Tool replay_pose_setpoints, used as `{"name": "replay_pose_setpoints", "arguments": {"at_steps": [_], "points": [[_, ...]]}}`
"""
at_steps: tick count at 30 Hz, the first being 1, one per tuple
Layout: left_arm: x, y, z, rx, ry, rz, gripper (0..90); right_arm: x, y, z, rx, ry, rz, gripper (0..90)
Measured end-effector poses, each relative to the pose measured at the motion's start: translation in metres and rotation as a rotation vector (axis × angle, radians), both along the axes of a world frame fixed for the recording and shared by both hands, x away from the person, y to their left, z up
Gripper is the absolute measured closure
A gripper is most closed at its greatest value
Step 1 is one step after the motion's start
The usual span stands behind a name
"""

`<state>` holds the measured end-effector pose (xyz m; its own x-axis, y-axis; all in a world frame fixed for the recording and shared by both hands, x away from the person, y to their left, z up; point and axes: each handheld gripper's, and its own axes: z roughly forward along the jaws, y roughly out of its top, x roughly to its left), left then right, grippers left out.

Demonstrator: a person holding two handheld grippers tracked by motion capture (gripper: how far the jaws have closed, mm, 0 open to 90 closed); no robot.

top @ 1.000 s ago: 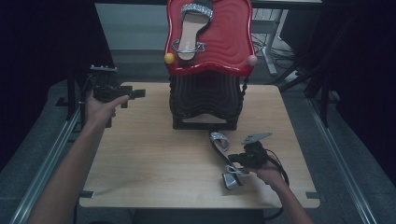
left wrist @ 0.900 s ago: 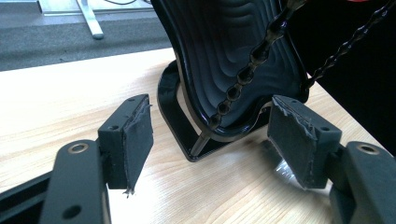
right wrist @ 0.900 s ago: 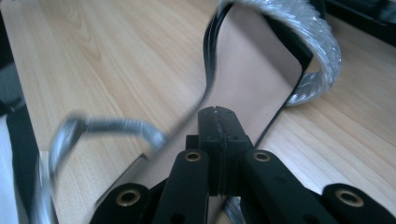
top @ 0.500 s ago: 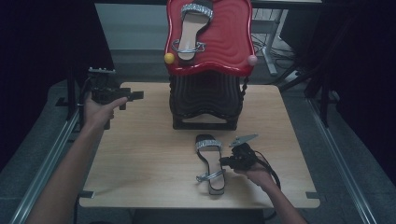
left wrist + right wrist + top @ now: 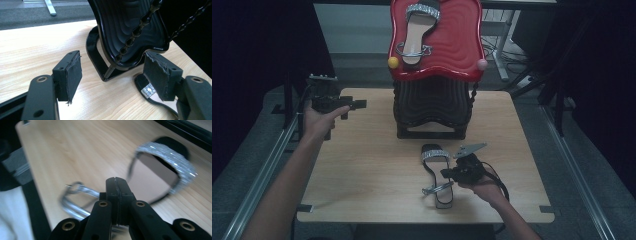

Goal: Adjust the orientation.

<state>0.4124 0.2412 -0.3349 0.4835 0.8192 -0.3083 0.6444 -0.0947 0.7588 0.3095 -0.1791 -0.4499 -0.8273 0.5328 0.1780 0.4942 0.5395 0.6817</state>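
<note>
A sandal (image 5: 436, 172) lay flat on the wooden bench (image 5: 362, 165), in front of the black stand (image 5: 432, 107), its long axis running roughly from the stand towards the person, the glittering toe strap (image 5: 435, 155) at the far end and the heel nearest the bench's front edge. A silver ankle strap (image 5: 437, 188) stuck out to one side near the heel. The right gripper (image 5: 451, 174) sat just beside the sandal's heel half, its jaws pressed tight together; in the right gripper view the closed jaws (image 5: 116, 185) stood in front of the blurred ankle strap (image 5: 75, 200), and whether a thread of strap was pinched between them could not be made out. That view was smeared, with the toe strap (image 5: 170, 153) arcing over the insole (image 5: 152, 177).

The stand carried a red wavy tray (image 5: 462, 45) holding a second sandal (image 5: 417, 30), toe strap up at the far end and partly cut off by the top edge of the high view, buckle strap nearest the viewer. A yellow ball (image 5: 393, 62) and a pink ball (image 5: 482, 64) sat at the tray's lower corners.

The left gripper (image 5: 357, 104) hung well apart at the bench's left edge, held in the left hand (image 5: 319, 122). In the left gripper view its jaws stood wide apart with nothing between them, aimed at the stand's base (image 5: 100, 62); the right pad (image 5: 156, 76) hid most of the sandal's toe (image 5: 148, 90).
</note>
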Motion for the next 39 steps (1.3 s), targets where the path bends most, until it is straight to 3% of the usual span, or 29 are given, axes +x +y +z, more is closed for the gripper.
{"name": "replay_pose_setpoints", "arguments": {"at_steps": [1,3,4,6,9,13,15,21,27,30,39], "points": [[0.001,0.001,-0.001,0.002,0.003,0.001,30.9,-0.009,0.012,0.004,0.001,-0.009,0.041,90.0],[0.001,0.001,-0.002,-0.001,0.006,0.005,30.8,-0.013,0.018,0.005,-0.007,-0.011,0.063,90.0],[0.001,0.0,-0.004,-0.001,0.011,0.007,30.9,-0.022,0.031,0.001,-0.04,-0.005,0.099,90.0],[0.0,0.0,-0.005,0.001,0.011,0.005,30.9,-0.025,0.035,-0.001,-0.055,-0.004,0.11,90.0],[-0.001,-0.001,-0.006,0.002,0.011,0.002,30.9,-0.037,0.041,-0.014,-0.132,-0.007,0.127,90.0],[-0.001,0.001,-0.006,-0.002,0.013,0.003,30.8,-0.041,0.039,-0.023,-0.188,-0.015,0.129,90.0],[-0.001,0.002,-0.005,-0.002,0.011,0.005,30.8,-0.042,0.035,-0.023,-0.175,-0.021,0.122,90.0],[-0.001,0.001,-0.006,-0.007,0.014,0.005,30.8,-0.045,0.026,-0.021,-0.216,-0.034,0.117,90.0],[-0.001,0.003,-0.008,-0.008,0.016,0.008,30.7,-0.051,0.034,-0.024,-0.234,-0.023,0.152,90.0],[-0.001,0.004,-0.009,-0.01,0.019,0.01,30.8,-0.054,0.039,-0.028,-0.272,-0.024,0.163,90.0],[-0.002,0.004,-0.011,-0.011,0.02,0.006,30.7,-0.05,0.008,-0.026,-0.293,-0.019,0.094,90.0]]}}
